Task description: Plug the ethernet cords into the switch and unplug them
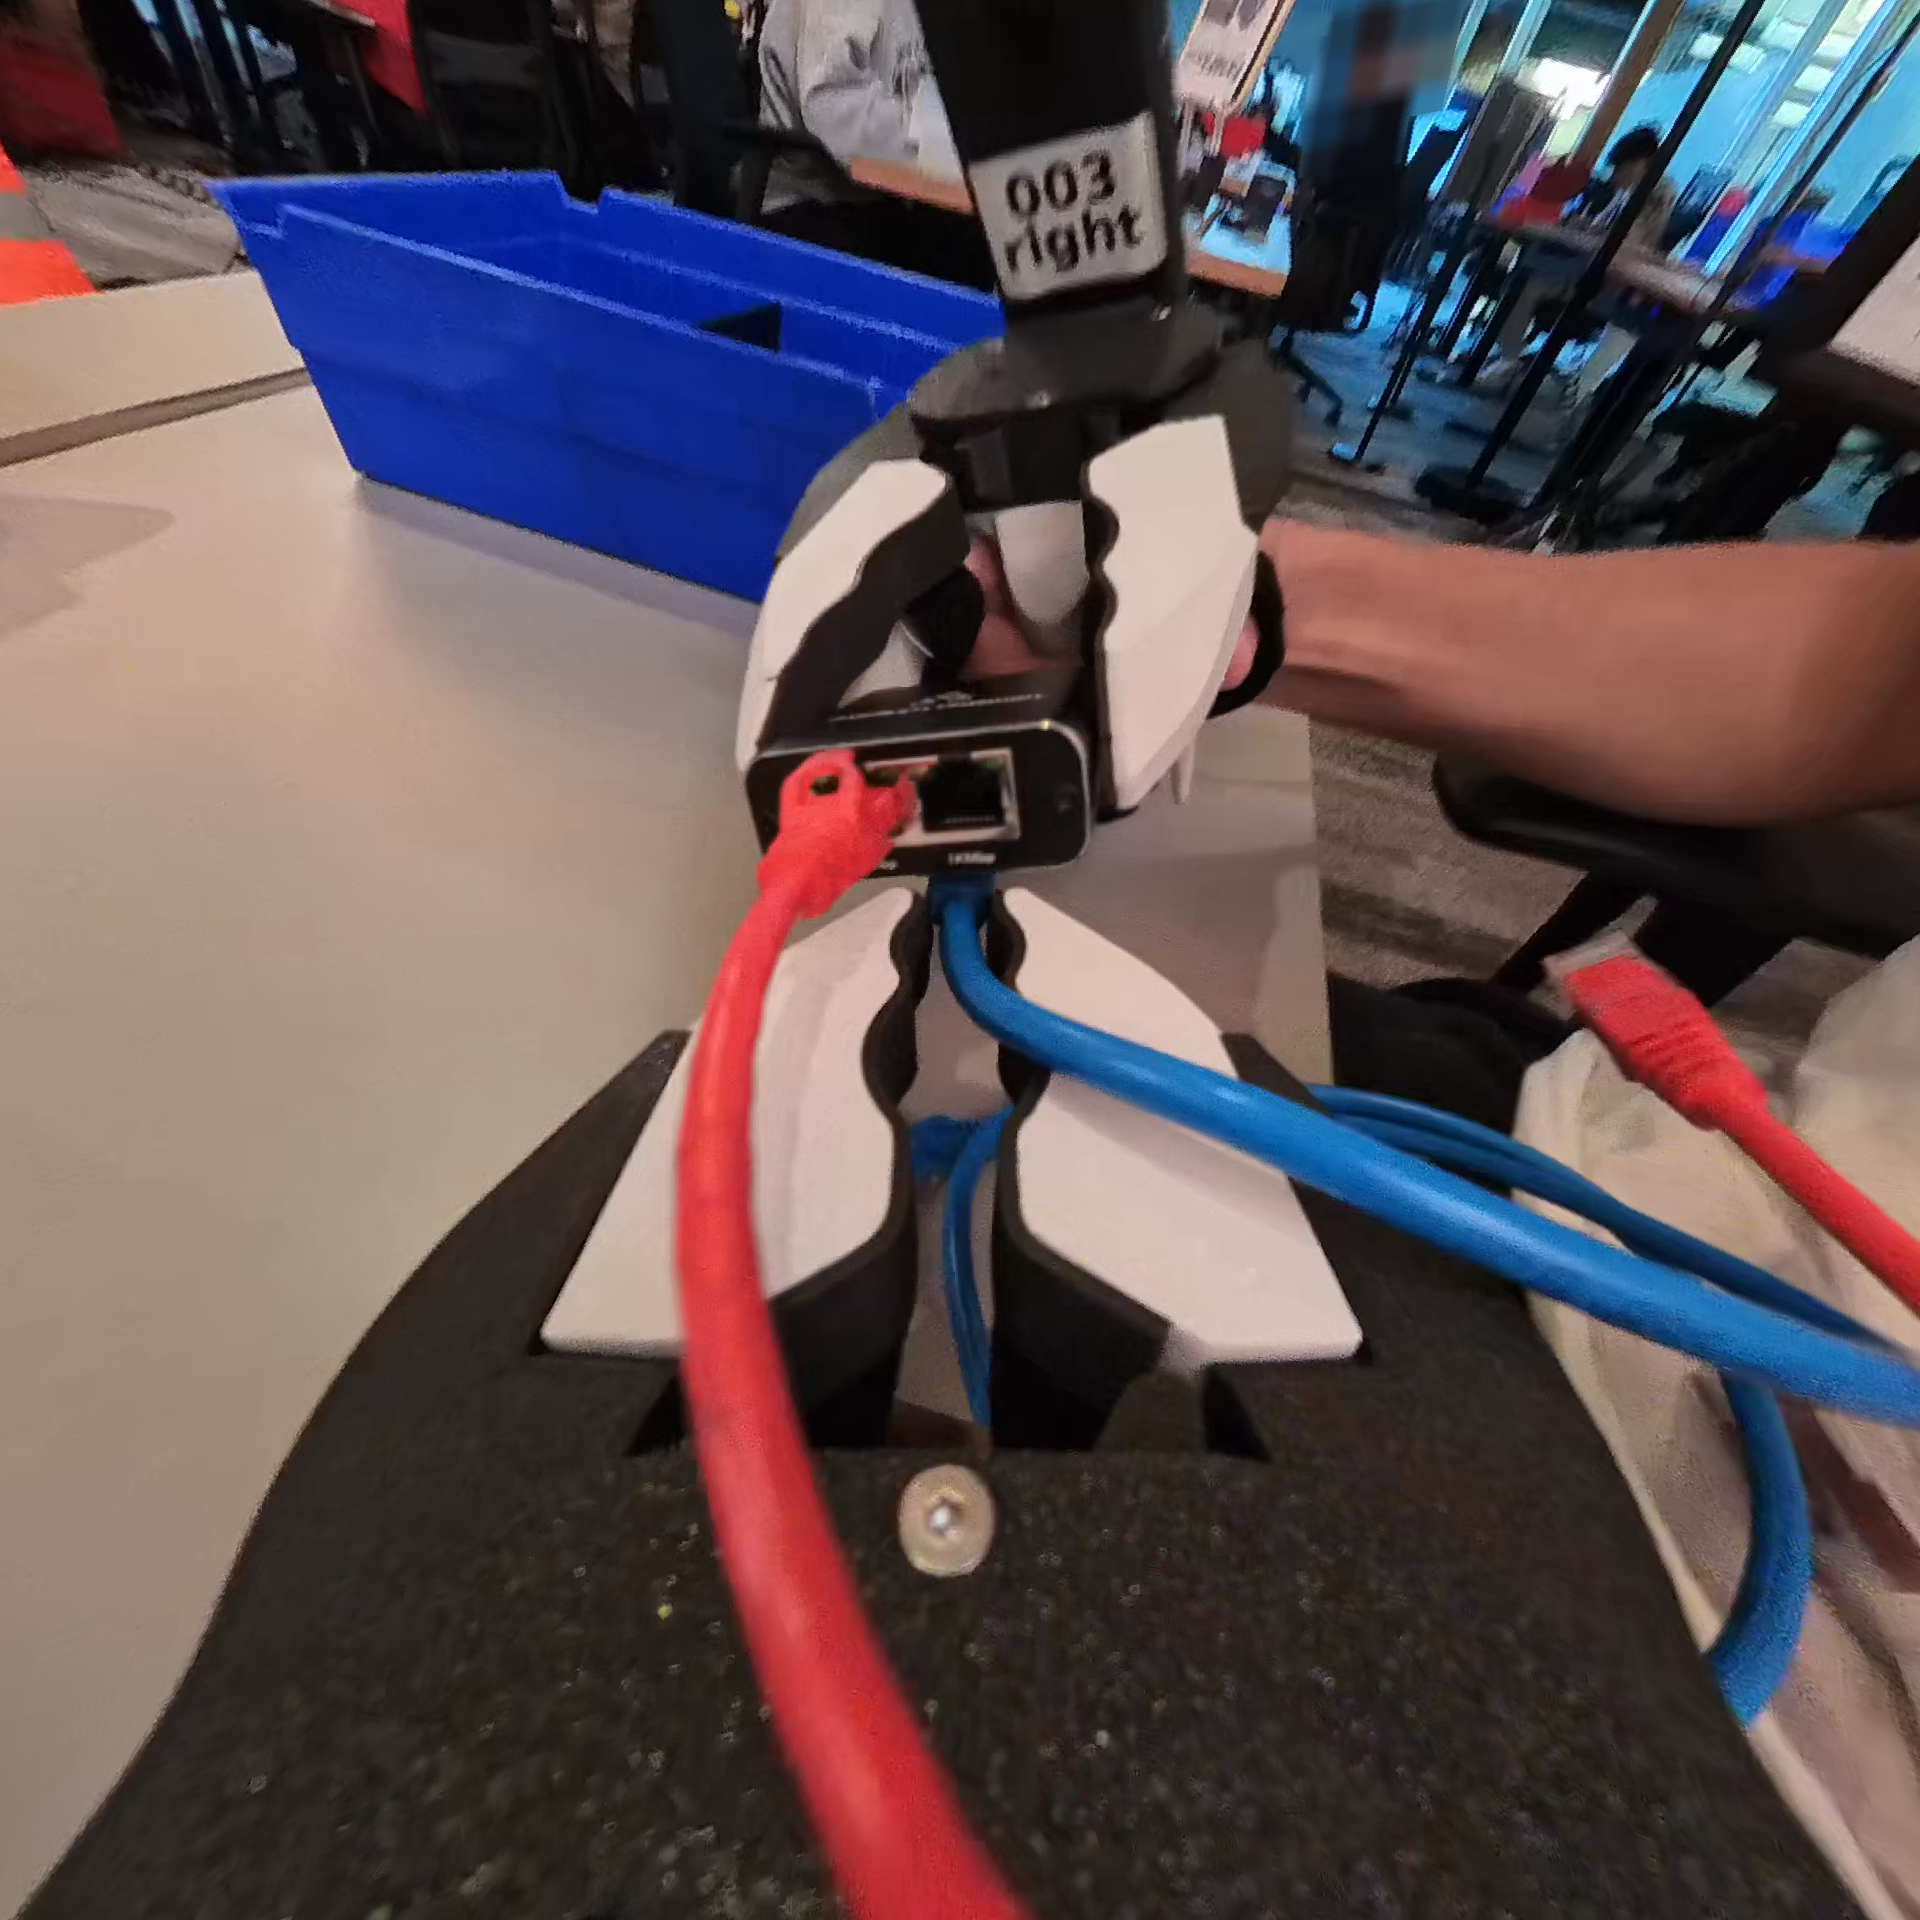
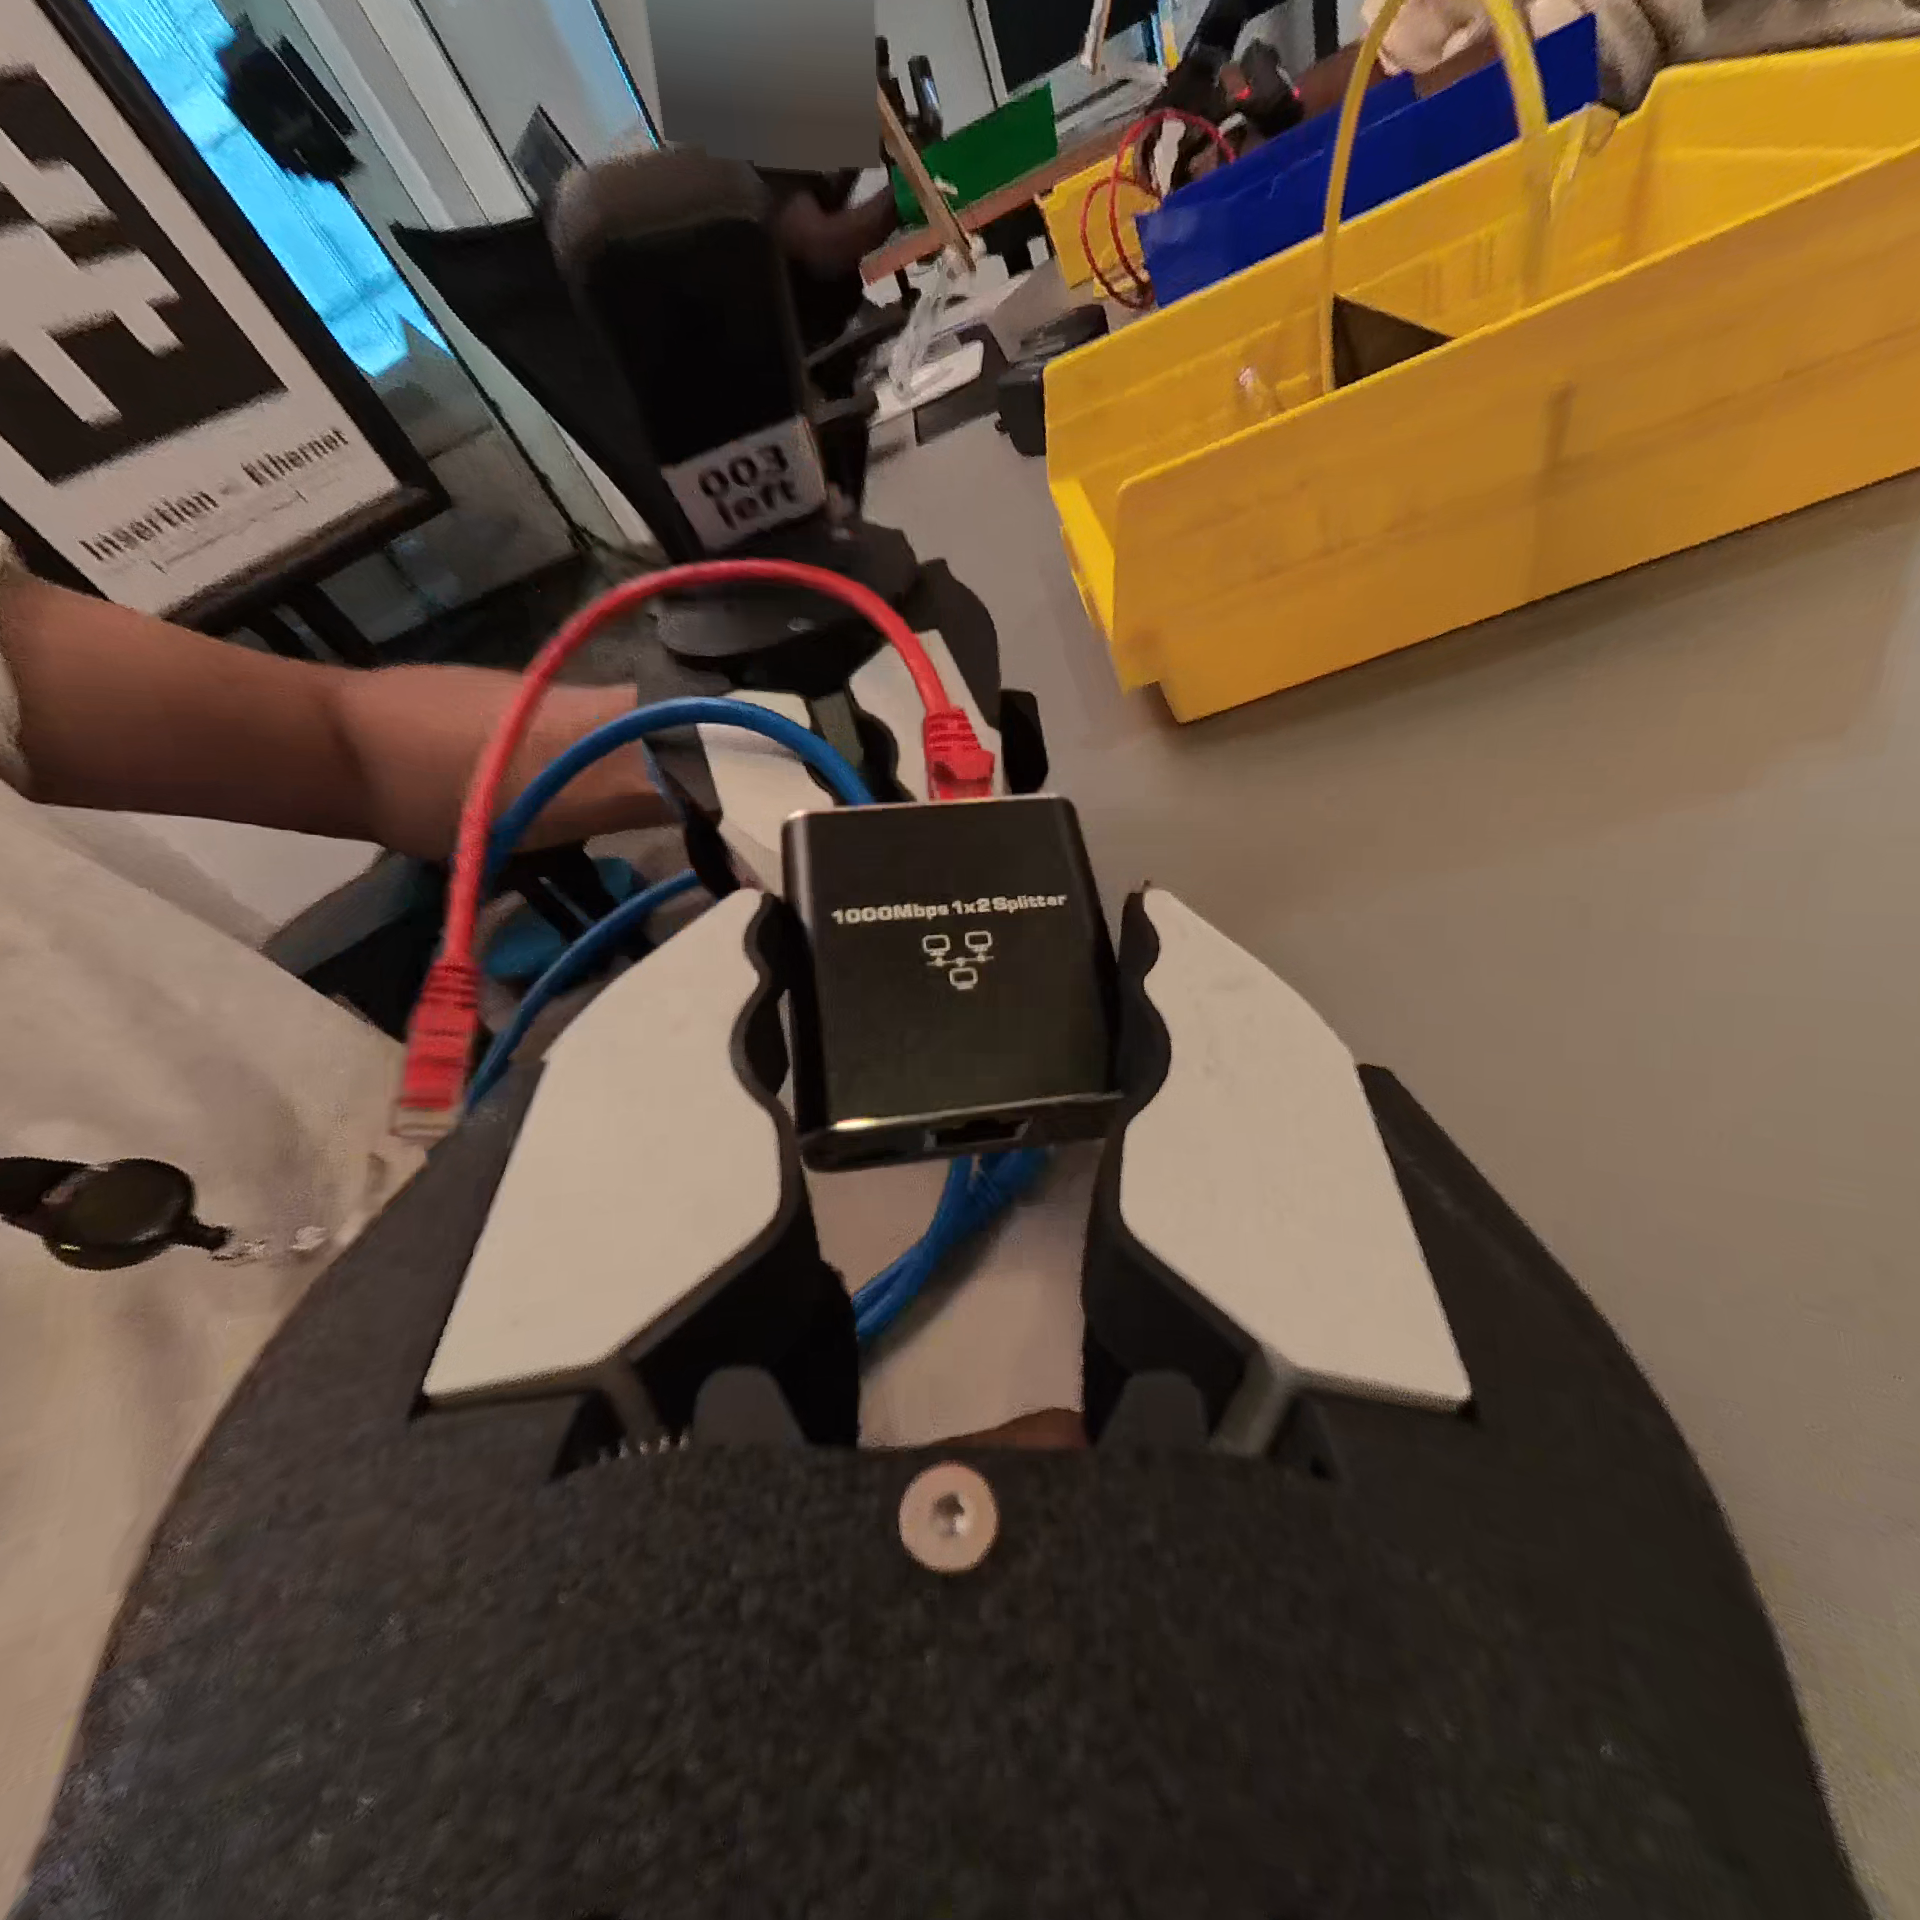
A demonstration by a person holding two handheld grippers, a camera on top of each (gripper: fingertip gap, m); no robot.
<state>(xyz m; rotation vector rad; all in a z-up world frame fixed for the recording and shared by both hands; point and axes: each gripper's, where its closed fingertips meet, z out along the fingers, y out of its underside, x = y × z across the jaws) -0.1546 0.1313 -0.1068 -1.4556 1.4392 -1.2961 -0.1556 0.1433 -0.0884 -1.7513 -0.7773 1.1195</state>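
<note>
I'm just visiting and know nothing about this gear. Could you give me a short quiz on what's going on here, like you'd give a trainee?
1. True or false: the red cord is plugged into the black switch.
2. Which gripper holds the switch? A) the left gripper B) the right gripper C) neither
3. Fill in: the left gripper pinches the ___ cord just below the switch's free port.

Key
1. True; its other end hangs loose.
2. B; the right gripper clamps the switch by its sides.
3. Blue; its plug is not yet in the port.
</note>
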